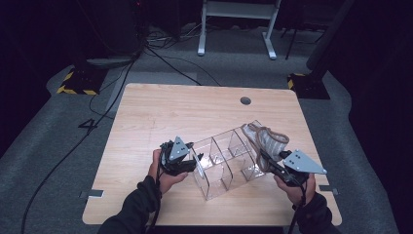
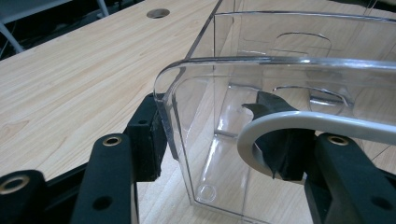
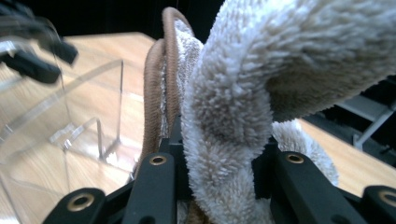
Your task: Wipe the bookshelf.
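A clear organizer box (image 1: 221,161) is steadied on the desk (image 1: 146,112) while a fluffy slipper (image 1: 267,139) is held just beside it.

The box's near wall is clamped between the jaws of the left gripper (image 1: 187,158). The slipper's folded cream pile and brown edging are pinched between the closed jaws of the right gripper (image 1: 267,161), rising above them, off the desk.
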{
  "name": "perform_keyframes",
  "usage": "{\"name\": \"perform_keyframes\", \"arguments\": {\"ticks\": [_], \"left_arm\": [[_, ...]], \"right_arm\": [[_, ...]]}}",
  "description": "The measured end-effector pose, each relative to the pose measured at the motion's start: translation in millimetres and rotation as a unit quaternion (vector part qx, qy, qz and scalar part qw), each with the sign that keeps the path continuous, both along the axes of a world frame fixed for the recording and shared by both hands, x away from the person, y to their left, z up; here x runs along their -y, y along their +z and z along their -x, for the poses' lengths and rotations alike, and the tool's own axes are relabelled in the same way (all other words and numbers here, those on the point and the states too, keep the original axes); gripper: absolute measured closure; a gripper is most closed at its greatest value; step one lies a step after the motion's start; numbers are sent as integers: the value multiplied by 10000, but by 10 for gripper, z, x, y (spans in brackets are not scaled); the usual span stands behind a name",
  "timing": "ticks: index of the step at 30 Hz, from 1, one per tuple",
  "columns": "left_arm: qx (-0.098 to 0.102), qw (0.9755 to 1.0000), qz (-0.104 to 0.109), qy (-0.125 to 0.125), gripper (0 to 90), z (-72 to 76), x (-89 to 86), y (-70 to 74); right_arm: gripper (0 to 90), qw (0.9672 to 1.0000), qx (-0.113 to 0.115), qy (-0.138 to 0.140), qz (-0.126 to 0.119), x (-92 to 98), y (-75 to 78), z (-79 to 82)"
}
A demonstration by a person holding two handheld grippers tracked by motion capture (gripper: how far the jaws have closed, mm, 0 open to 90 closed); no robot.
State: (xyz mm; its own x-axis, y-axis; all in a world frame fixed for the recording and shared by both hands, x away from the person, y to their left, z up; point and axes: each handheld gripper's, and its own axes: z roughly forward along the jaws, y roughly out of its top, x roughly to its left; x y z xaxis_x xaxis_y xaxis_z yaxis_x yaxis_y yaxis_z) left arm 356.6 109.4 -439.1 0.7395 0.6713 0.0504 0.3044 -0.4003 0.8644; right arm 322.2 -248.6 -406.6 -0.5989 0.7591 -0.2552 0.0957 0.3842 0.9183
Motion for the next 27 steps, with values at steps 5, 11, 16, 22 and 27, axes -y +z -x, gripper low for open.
{"name": "perform_keyframes", "arguments": {"ticks": [5, 11, 16, 22, 27], "left_arm": [[-1, 10000, 6, 1, 467, -3, -7, -2], [5, 10000, 1, 10, 467, -3, -11, -2], [14, 10000, -30, 14, 468, -3, -16, 0], [1, 10000, -29, 25, 467, -4, -21, -2], [-9, 10000, -22, 16, 467, -7, -22, -3]], "right_arm": [[696, 9990, -283, 50, 353, -105, -194, -72], [696, 9956, -803, 61, 478, -141, -468, -167], [696, 9898, -1190, 45, 782, -213, -758, -187], [695, 9886, -1214, 64, 889, -247, -781, -191], [695, 9897, -1037, 1, 983, -243, -724, -185]]}}
